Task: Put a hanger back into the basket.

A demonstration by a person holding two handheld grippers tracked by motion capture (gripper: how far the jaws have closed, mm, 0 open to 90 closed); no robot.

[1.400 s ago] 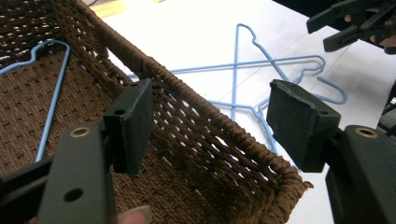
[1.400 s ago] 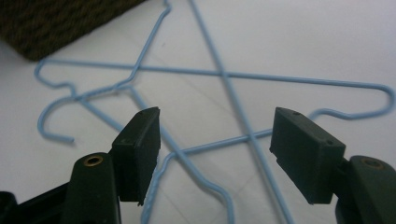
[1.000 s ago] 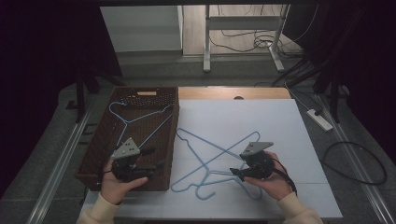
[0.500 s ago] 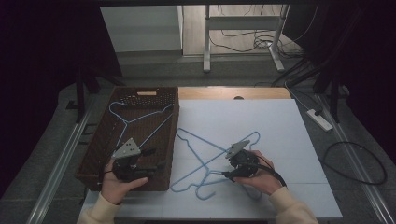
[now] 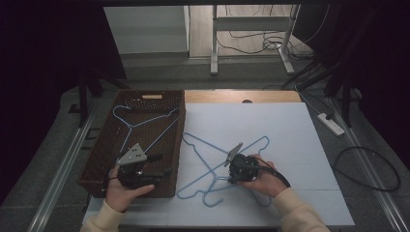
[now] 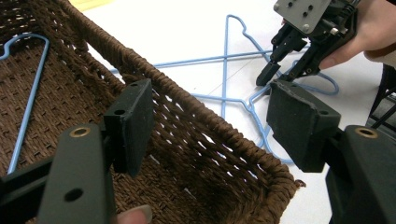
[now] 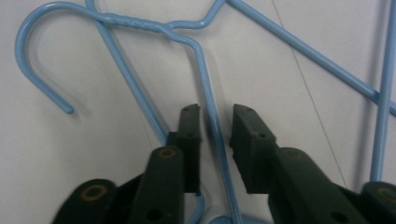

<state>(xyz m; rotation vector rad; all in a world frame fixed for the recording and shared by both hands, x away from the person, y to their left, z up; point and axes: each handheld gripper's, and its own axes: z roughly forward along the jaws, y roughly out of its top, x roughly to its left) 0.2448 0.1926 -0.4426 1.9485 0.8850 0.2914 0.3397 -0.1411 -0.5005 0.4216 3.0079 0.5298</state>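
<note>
We held the right gripper (image 5: 231, 170) low over the white table (image 5: 300, 145), its jaws astride one wire of a blue wire hanger (image 7: 205, 88) lying flat there. The jaws had just been closing: in the right gripper view the wire ran between the two pads with a narrow gap on each side, so the pads did not yet press on it. That hanger lay tangled with a second blue hanger (image 5: 251, 145) near the table's middle, their wires crossing (the hook (image 7: 32, 65) of the straddled one curled just beyond the jaw tips).

We kept the left gripper (image 5: 157, 165) above the near end of the brown wicker basket (image 5: 96, 164), jaws wide apart and holding nothing. A third blue hanger (image 5: 140, 123) lay on the basket's floor, toward its far end.
</note>
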